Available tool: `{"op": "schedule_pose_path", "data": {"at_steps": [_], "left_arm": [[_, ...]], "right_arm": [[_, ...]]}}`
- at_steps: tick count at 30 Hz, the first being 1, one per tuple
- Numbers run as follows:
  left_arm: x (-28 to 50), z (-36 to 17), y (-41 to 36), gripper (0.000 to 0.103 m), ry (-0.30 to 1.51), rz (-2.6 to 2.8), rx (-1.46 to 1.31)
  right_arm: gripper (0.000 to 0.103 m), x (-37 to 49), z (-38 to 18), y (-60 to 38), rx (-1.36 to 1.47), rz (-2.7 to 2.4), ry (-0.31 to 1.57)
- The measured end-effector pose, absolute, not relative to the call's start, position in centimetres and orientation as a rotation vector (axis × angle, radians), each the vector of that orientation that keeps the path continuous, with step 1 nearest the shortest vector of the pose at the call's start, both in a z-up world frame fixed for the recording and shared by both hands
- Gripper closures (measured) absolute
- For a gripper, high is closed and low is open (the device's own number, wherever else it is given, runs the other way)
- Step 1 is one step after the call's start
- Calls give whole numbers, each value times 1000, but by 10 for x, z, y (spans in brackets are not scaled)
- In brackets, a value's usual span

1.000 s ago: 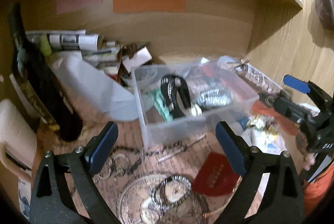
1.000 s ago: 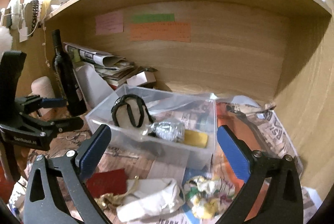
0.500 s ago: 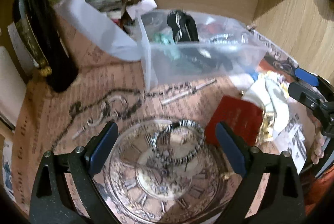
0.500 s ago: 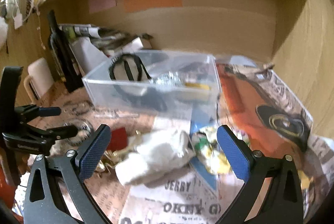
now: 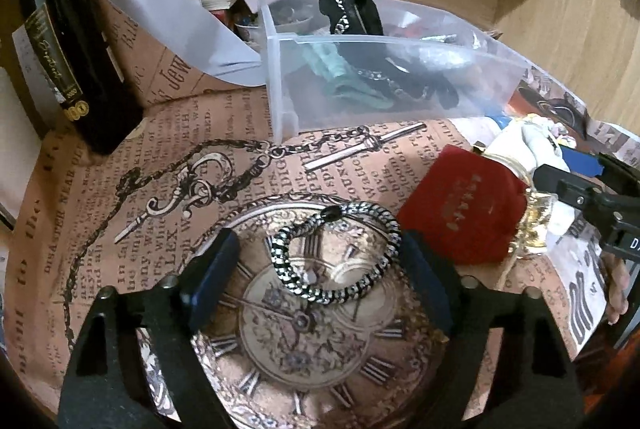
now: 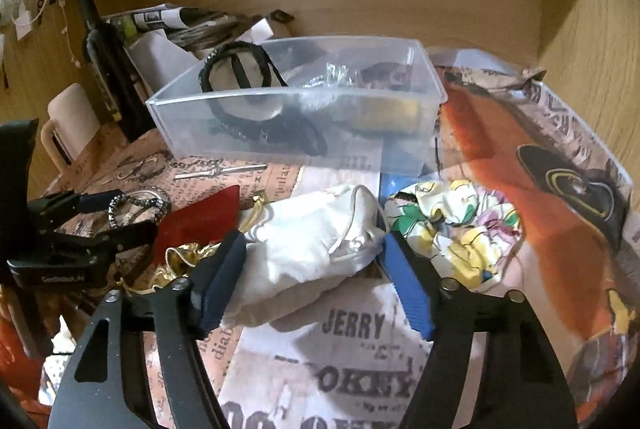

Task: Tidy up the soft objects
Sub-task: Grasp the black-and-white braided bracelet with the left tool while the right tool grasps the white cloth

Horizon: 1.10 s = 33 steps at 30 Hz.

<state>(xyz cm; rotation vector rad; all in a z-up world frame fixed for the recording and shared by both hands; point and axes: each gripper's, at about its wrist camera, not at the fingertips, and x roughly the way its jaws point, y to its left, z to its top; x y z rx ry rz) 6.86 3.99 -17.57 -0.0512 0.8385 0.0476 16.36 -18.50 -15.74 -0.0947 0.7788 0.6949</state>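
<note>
Stock on your desk, 2 grippers at work, step in hand: the approach to 2 separate picks, neither yet closed. Item 1, the black-and-white braided bracelet [image 5: 340,253], lies in an open loop on the printed pocket-watch paper [image 5: 168,157]; your left gripper [image 5: 320,279] brackets it with fingers apart, the right-hand pad just beside the loop's outer curve, the other pad well clear of it. Item 2, the white cloth bundle [image 6: 308,249], lies on the newsprint in front of the clear plastic bin [image 6: 296,121]; your right gripper [image 6: 314,287] straddles it with fingers apart, both blue pads close against its sides, though you cannot tell from this view whether they touch. Item 3, the floral scrunchie [image 6: 456,225], sits just beside the bundle, untouched. Item 4, the red pouch [image 5: 460,205], lies between the 2 grippers, touching a gold-coloured crumple [image 6: 180,261]. The bin already holds a black strap [image 6: 240,69] and other pieces, so it reads as the likely destination. Next move, as a judgement: close each gripper, the left low enough to catch the thin braid rather than slide over it, the right gently, since the cloth will compress and may drag the scrunchie along.
</note>
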Motion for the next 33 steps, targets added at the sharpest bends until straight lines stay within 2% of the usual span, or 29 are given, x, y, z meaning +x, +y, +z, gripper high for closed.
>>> {"op": "schedule_pose_path", "data": {"at_steps": [3, 5, 11, 17, 33], "left_arm": [[70, -175, 43, 34, 829, 52, -55], [71, -174, 45, 47, 827, 52, -58], [70, -170, 49, 63, 827, 39, -73], [63, -159, 49, 66, 800, 35, -79], [63, -103, 46, 66, 646, 5, -78]], "right_arm": [[52, 165, -161, -185, -87, 711, 797], [65, 166, -164, -184, -82, 725, 809], [85, 163, -160, -185, -71, 736, 787], [89, 159, -146, -188, -66, 732, 732], [89, 156, -91, -205, -31, 698, 543]]}}
